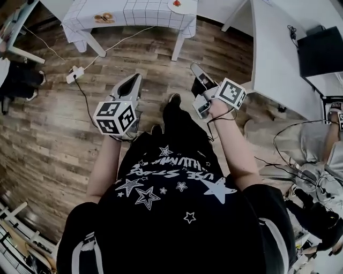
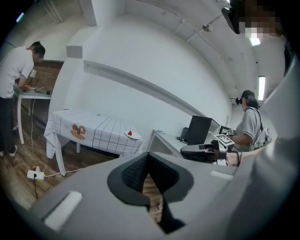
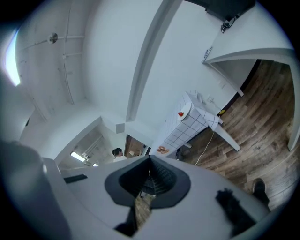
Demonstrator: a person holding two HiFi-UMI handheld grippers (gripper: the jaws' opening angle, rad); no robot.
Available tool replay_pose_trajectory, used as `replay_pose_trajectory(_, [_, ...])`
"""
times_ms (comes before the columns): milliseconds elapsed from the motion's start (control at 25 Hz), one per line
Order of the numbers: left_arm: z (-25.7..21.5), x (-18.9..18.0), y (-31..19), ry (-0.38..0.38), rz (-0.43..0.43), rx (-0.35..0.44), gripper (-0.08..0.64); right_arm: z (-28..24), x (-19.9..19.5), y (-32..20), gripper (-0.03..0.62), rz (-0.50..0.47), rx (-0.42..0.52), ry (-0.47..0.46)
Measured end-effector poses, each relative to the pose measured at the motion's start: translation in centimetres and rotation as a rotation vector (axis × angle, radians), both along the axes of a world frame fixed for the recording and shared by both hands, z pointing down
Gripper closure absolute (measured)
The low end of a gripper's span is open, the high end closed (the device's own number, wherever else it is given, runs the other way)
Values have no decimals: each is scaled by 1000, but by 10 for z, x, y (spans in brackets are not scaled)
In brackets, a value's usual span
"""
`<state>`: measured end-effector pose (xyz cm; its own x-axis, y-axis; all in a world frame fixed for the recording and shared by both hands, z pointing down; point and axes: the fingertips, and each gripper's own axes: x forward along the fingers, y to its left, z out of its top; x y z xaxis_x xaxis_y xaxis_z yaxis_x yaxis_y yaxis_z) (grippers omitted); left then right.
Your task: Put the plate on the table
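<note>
Left tool [image 1: 132,84]: jaws closed, nothing held. Right tool [image 1: 196,70]: jaws closed, nothing held. Checked-cloth desk [image 1: 144,13], well ahead: small plate [image 1: 177,4], seemingly bearing something red.

We've got a white power strip [image 1: 75,74] with its cable lying on the wood floor [image 1: 43,139], plus a black computer case [image 2: 200,130] on a white desk [image 2: 161,139].

Person is wearing a black T-shirt [image 1: 177,214] printed with white stars and lettering, pale stripes running down the sleeves, plus black trousers [image 1: 179,127] and dark shoes [image 1: 174,99]. Left gripper [image 1: 135,79] and right gripper [image 1: 195,67] are showing grey shells with dark ribbed jaws. Each is carrying a black-and-white marker cube [image 1: 114,117], and a thin black cable [image 1: 213,128] is hanging off the right one.
</note>
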<state>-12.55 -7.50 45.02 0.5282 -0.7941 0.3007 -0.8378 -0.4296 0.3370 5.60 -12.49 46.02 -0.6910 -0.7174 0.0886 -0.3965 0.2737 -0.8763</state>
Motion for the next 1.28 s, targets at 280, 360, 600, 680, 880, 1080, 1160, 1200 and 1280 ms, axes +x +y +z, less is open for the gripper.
replay_pose_trajectory(280, [-9, 26, 37, -3, 26, 23, 551, -12, 3, 48, 578, -38, 43, 27])
replay_pose_trajectory(360, [-15, 32, 44, -13, 12, 37, 551, -20, 10, 55, 578, -43, 68, 35])
replay_pose_trajectory(600, [-44, 74, 88, -65, 11, 121, 551, -34, 29, 101, 578, -89, 91, 46])
replay_pose_trajectory(680, [-51, 89, 102, -51, 13, 128, 551, -40, 36, 118, 578, -114, 119, 63])
replay_pose_trajectory(880, [-44, 108, 144, -58, 11, 110, 551, -30, 49, 164, 578, -132, 113, 108])
replay_pose_trajectory(1080, [-37, 114, 179, -61, -3, 85, 551, -31, 50, 203, 578, -168, 143, 130])
replay_pose_trajectory(1160, [-35, 120, 193, -67, -4, 84, 551, -29, 53, 219, 578, -181, 148, 144])
replay_pose_trajectory(1200, [-34, 123, 200, -67, -4, 83, 551, -27, 55, 226, 578, -185, 147, 147])
replay_pose_trajectory(1280, [-32, 128, 213, -65, -5, 78, 551, -25, 60, 240, 578, -192, 141, 148])
